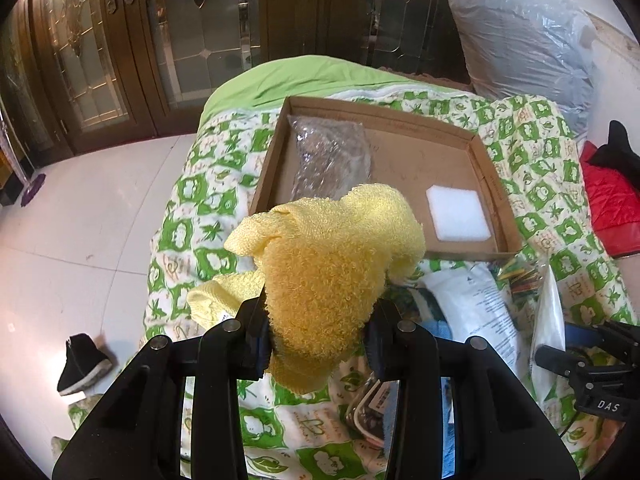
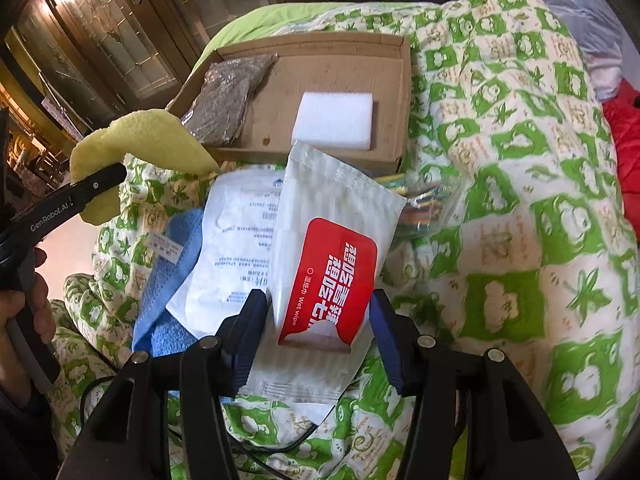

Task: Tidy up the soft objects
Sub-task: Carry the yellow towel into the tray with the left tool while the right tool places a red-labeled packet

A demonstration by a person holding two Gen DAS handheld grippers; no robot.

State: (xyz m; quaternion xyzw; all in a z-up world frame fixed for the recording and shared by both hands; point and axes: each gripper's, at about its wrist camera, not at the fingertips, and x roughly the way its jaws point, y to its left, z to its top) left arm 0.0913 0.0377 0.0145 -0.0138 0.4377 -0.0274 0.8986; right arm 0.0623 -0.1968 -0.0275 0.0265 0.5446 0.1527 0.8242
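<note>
The left gripper (image 1: 320, 332) is clamped on a yellow towel (image 1: 328, 264), which bunches upward from the jaws, its long axis running toward 12 o'clock at the cardboard tray (image 1: 496, 184). The right gripper (image 2: 320, 320) is clamped on a wet wipe pack (image 2: 328, 248), long axis pointing to 12 o'clock, its far end near the tray's near rim. In the tray, white foam (image 2: 334, 120) sits at 3 o'clock of a plastic bag (image 2: 224, 104).

Both wrist cameras look steeply down along their fingers, close above the quilt (image 1: 224, 184). Both views share the cardboard tray (image 1: 496, 184) ahead.
</note>
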